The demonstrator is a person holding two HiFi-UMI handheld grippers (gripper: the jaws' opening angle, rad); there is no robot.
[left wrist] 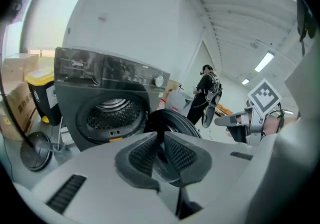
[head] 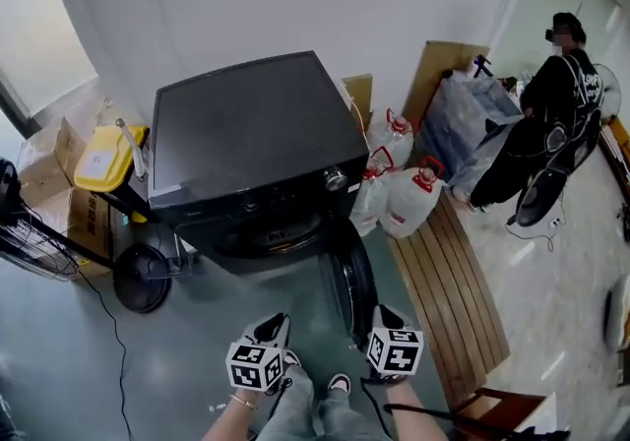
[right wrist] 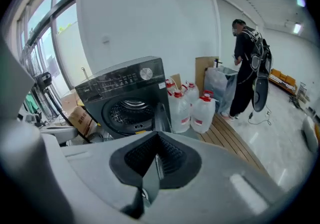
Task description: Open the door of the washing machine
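head view: the door (head: 349,282) stands swung out at the right of the washer (head: 251,129) front, drum mouth (head: 266,232) bare, so the task looks done. left gripper view: the left gripper (left wrist: 160,135) is well off the washer, jaws a narrow slit, empty. right gripper view: the right gripper (right wrist: 157,135) is also well off it, pads together on nothing.

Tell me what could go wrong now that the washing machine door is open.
The open door juts out toward you; stepping forward could knock it. Swung wider, it might hit the water jugs beside the washing machine. The thin cable across the floor at left could trip you.
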